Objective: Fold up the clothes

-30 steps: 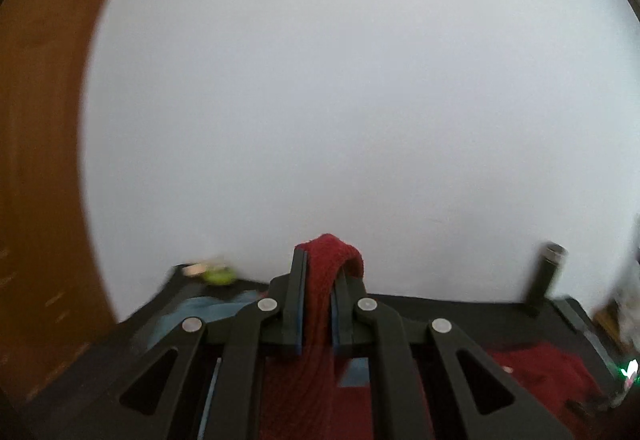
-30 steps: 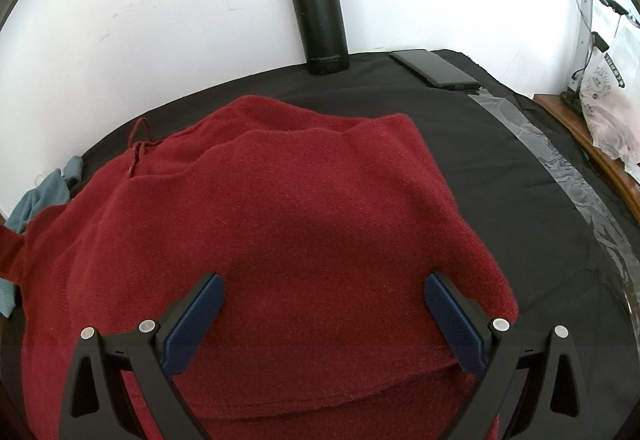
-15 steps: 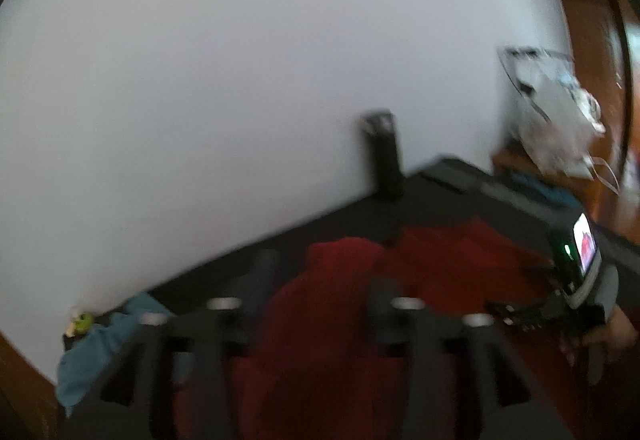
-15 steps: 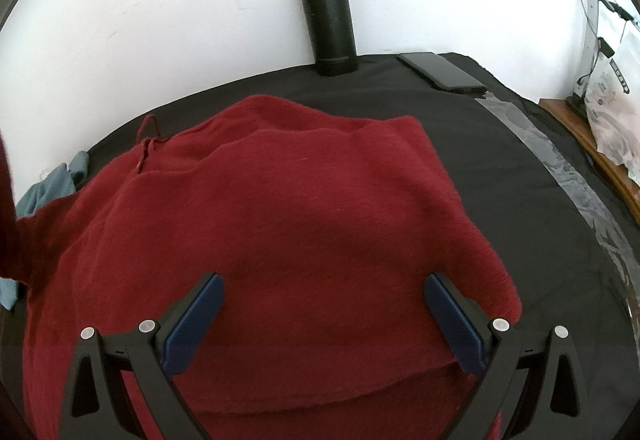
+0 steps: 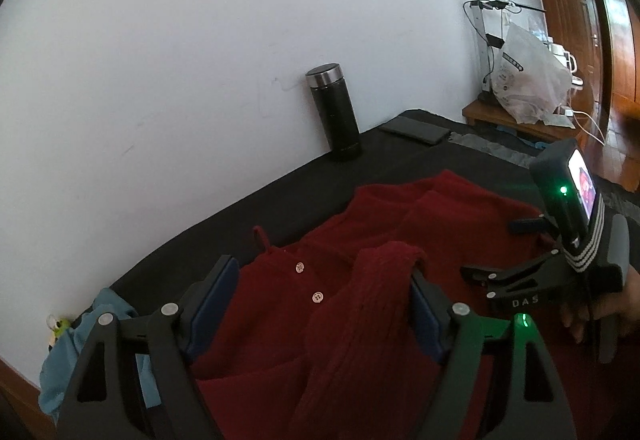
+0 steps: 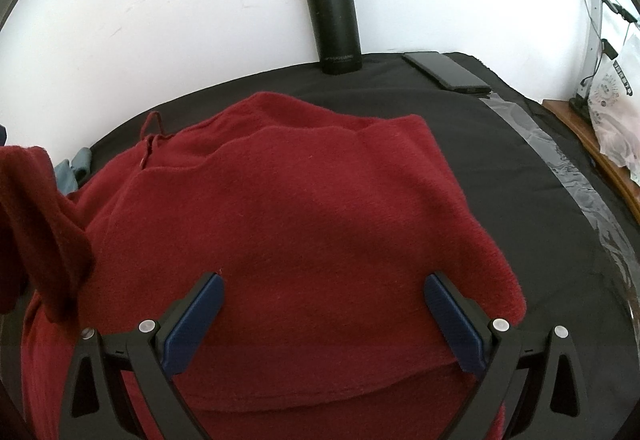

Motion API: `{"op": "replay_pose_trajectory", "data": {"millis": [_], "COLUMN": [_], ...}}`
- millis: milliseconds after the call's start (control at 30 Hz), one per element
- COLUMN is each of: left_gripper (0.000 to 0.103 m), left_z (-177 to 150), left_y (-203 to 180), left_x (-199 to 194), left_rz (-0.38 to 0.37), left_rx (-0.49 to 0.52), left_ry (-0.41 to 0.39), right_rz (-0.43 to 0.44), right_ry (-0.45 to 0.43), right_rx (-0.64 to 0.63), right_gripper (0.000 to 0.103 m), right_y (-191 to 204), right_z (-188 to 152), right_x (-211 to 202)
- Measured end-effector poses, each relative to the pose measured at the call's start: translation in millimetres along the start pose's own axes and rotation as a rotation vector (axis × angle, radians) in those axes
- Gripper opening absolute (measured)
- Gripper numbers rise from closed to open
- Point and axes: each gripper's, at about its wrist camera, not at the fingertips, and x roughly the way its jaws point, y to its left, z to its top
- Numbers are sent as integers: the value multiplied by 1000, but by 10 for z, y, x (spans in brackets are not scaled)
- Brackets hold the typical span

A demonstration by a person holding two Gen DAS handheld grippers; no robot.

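From the left wrist view, the left gripper (image 5: pixel 320 280) has its jaws opening, and a red knit sleeve (image 5: pixel 360 312) hangs over the blue pad of its right-hand finger, draped rather than clamped. The red cardigan (image 5: pixel 400 232) lies spread on the black table cover (image 5: pixel 280 200), two white buttons (image 5: pixel 308 282) showing near the centre. At about one o'clock from the cardigan a black flask (image 5: pixel 334 112) stands upright against the white wall, lid on, so its contents cannot be told; a dark phone (image 5: pixel 414 130) lies flat just to its right. At two o'clock a plastic bag (image 5: pixel 528 80) sits on a wooden side table, its contents unclear. This view alone shows the buttons, a light blue cloth (image 5: pixel 92 352) at eight o'clock, and the right gripper (image 5: pixel 520 280) in a hand at three o'clock. From the right wrist view, the right gripper (image 6: pixel 322 316) has its jaws wide apart above the cardigan (image 6: pixel 300 220), gripping nothing. The flask (image 6: pixel 332 16) stands at twelve o'clock, the phone (image 6: pixel 446 70) at one, the sleeve (image 6: pixel 44 224) at nine, and a strip of clear tape (image 6: pixel 560 168) across the cover at three, plain only here.
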Motion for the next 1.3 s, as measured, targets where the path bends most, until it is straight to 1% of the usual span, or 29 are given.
{"op": "replay_pose_trajectory", "data": {"millis": [133, 300, 467, 567, 700, 767, 833, 900, 1033, 1233, 1300], "left_gripper": [84, 84, 84, 85, 89, 93, 100, 102, 102, 102, 102], "left_z": [-11, -20, -21, -26, -29, -32, -36, -44, -50, -47, -27], "left_y": [-25, -103, -209, -292, -383, -429, -473, -516, -597, -626, -632], "left_x": [-16, -25, -43, -62, -100, -121, -145, -175, -230, -284, -367], "left_rz": [12, 39, 70, 109, 162, 191, 220, 242, 259, 287, 270], "left_rx": [6, 37, 89, 133, 181, 210, 238, 267, 310, 320, 311], "left_ry": [-2, -6, -14, -25, -42, -54, -66, -80, -94, -106, -121], "right_rz": [2, 3, 3, 3, 5, 6, 7, 8, 8, 12, 14], "right_ry": [2, 4, 4, 5, 6, 6, 7, 9, 12, 13, 13], "right_rx": [1, 1, 1, 2, 2, 2, 3, 4, 5, 8, 9], "right_gripper": [102, 102, 102, 102, 102, 102, 102, 102, 102, 102, 102], "right_y": [-3, -5, -1, 5, 3, 0, -3, -6, -5, -19, -26], "right_z": [1, -4, -9, -10, -11, -12, -13, -12, -11, -12, -12], "right_x": [4, 4, 6, 10, 11, 10, 10, 9, 9, 8, 8]}}
